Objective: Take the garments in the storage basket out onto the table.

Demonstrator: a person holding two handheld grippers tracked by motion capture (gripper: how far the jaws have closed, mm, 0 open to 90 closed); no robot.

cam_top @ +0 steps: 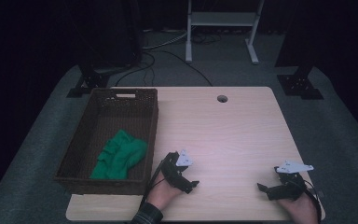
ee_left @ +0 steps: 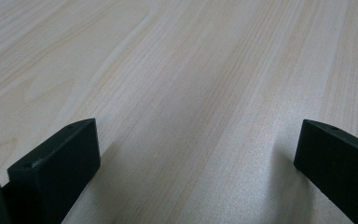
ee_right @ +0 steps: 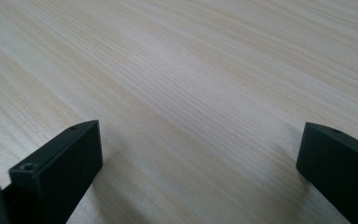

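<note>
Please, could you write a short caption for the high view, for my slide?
Green cloth lies in wicker basket; both open grippers rest on table.

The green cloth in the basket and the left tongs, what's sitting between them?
Just the wicker basket's right wall separates the green cloth from the left tongs, seen in the high view.

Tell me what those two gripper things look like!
Each gripper, left gripper and right gripper, is black with two blocky jaws that have small screw holes. A pale grey three-cornered plate sits on top, and thin black cables trail back. The left arm wears a dark plaid sleeve.
</note>
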